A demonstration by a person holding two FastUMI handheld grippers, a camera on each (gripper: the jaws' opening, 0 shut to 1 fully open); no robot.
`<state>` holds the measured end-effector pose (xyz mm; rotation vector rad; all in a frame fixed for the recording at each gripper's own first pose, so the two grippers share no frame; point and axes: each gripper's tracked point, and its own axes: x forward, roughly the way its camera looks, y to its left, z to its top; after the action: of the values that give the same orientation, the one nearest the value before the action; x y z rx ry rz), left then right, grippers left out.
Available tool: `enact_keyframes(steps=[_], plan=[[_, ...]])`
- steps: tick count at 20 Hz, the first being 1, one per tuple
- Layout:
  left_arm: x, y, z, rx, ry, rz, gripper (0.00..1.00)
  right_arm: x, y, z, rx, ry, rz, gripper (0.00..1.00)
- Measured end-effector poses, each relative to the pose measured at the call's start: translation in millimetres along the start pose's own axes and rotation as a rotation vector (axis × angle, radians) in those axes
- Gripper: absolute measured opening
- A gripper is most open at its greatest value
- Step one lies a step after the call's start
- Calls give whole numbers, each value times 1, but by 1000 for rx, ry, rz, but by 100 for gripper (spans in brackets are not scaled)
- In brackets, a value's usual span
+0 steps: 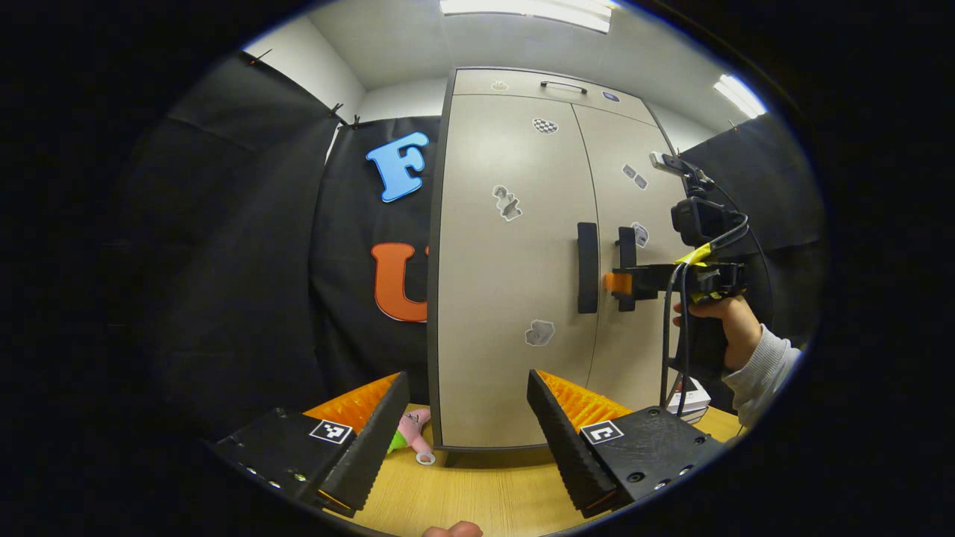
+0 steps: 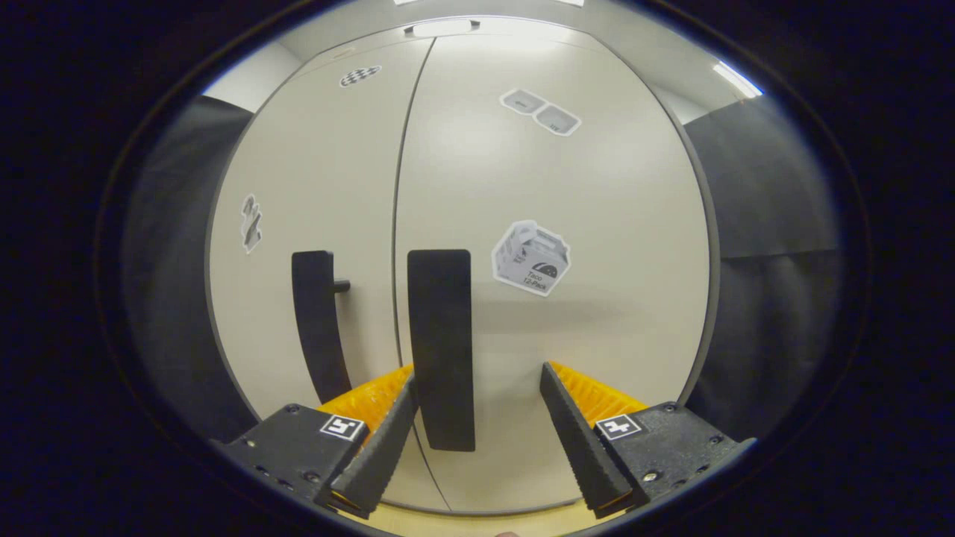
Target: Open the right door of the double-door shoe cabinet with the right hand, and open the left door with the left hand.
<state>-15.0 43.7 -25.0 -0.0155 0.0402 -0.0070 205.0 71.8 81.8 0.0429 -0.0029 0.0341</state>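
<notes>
One shoe cabinet (image 1: pixel 507 298) with two doors, two handles, several stickers, and one plush toy (image 1: pixel 409 431).

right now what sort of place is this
Probably a recording booth in an office-like room: black cloth wall, a two-door cabinet standing on a wooden table, ceiling strip lights, and a hand holding the right gripper at the right door handle.
</notes>
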Motion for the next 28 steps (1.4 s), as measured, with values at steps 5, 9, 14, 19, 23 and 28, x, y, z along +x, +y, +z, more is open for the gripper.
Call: enact_keyframes(steps=[5, 9, 14, 19, 23, 28], plan=[[2, -2, 1, 4, -6, -14, 95, 2, 0, 0, -13, 4, 3, 84], [3, -3, 1, 3, -6, -16, 95, 2, 8, 0, -40, -1, 8, 70], [1, -1, 3, -2, -14, -11, 95, 2, 19, 0, 0, -15, 48, 28], [1, -1, 2, -4, -10, -8, 95, -3, 19, -1, -10, 9, 70, 19], [-3, -2, 2, 1, -6, -3, 95, -17, 19, 2, -27, 21, 95, 19], [-10, -3, 3, 2, -14, 8, 95, -62, 3, 6, -22, 31, 136, 19]])
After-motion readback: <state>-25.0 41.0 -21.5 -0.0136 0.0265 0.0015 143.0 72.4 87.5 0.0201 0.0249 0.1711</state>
